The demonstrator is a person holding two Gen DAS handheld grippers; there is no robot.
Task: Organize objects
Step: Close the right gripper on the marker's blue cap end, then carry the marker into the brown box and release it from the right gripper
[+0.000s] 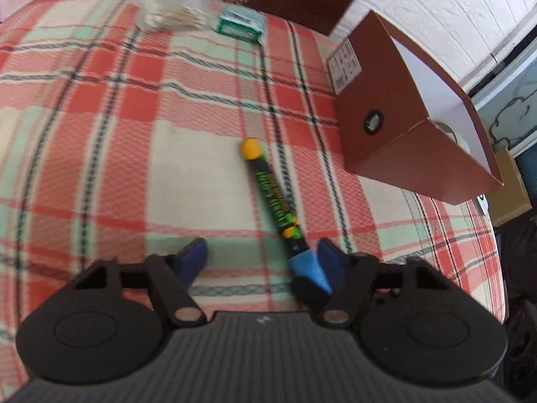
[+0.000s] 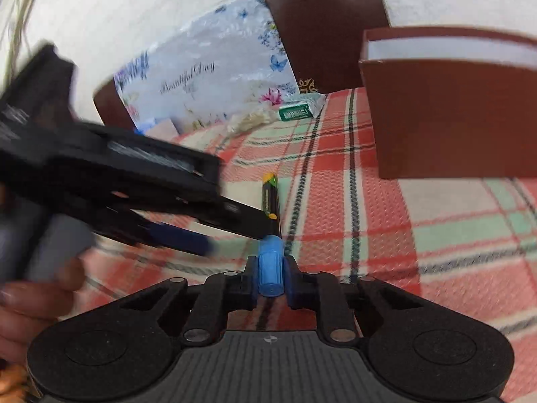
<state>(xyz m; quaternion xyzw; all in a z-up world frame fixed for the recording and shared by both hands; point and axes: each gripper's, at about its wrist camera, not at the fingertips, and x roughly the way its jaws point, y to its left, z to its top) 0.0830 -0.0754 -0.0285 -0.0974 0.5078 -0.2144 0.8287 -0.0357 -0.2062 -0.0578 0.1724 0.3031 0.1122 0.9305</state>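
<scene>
The right gripper point(image 2: 271, 268) is clamped on the blue cap end of a marker point(image 2: 270, 208): its two pads press on either side of the blue barrel, which sticks back a little between the fingers. From that grip the black body of the marker, with green lettering and a yellow tip, runs straight ahead of the gripper and lies low over the plaid cloth point(image 2: 352, 228).

The left gripper point(image 1: 261, 258) has its jaws apart, with bare cloth between the blue pads. The marker point(image 1: 272, 188) lies just ahead and toward the right-hand pad, its blue end right next to that pad; whether pad and marker touch is hard to tell through the blur. From there the marker slants away and slightly left, ending in the yellow tip. In the right wrist view the left gripper point(image 2: 235, 231) comes in from the left, and one black finger reaches the marker just ahead of the right gripper's hold, while the blue pad sits short of it on the near side. A hand point(image 2: 30, 302) shows at the lower left edge of that view.

Ahead and to the right of both grippers stands an open brown box point(image 1: 396, 127) with a white inside, near the marker but apart from it. Farther ahead, well beyond the marker, lie a green packet point(image 1: 240, 21) and, just left of it, a clear pack of cotton swabs point(image 1: 174, 13). Behind these a floral printed bag point(image 2: 201, 77) leans at the far edge of the cloth.
</scene>
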